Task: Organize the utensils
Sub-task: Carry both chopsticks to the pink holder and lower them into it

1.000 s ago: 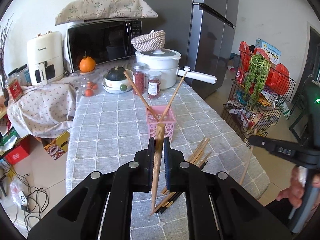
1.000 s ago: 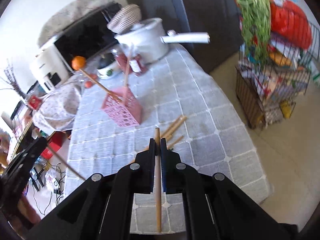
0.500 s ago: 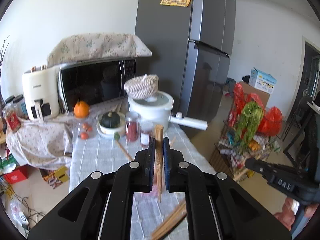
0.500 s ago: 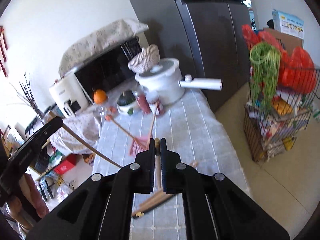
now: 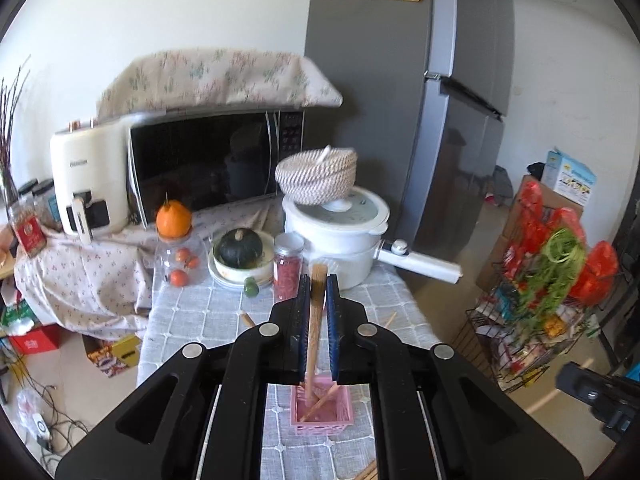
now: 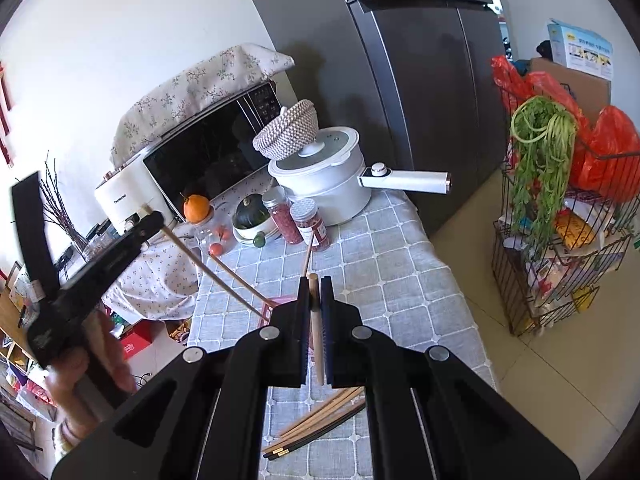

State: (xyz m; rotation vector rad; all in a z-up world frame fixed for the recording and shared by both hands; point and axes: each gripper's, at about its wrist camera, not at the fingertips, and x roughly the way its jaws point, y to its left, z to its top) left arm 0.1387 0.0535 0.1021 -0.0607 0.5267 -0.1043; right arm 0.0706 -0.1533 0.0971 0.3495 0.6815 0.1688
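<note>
- Currently, the left gripper (image 5: 316, 312) is clamped on a wooden chopstick (image 5: 314, 344); the stick hangs nearly upright, its lower tip inside the pink basket (image 5: 322, 420) on the checked tablecloth (image 5: 224, 316); two other chopsticks already lean in that basket.
- Likewise, the right gripper (image 6: 315, 320) is closed on a second chopstick (image 6: 317, 344), held above the table; the loose chopsticks (image 6: 316, 424) lie on the cloth just below it.
- Keep the left stick vertical while lowering; a tilt would probably catch the basket rim or tip the light basket.
- Open the jaws only once the tip appears to rest on the basket floor; a drop from height risks a bounce out.
- Bring the right stick in after the left gripper clears, judging from the narrow basket opening; approach from above, away from the leaning sticks.
</note>
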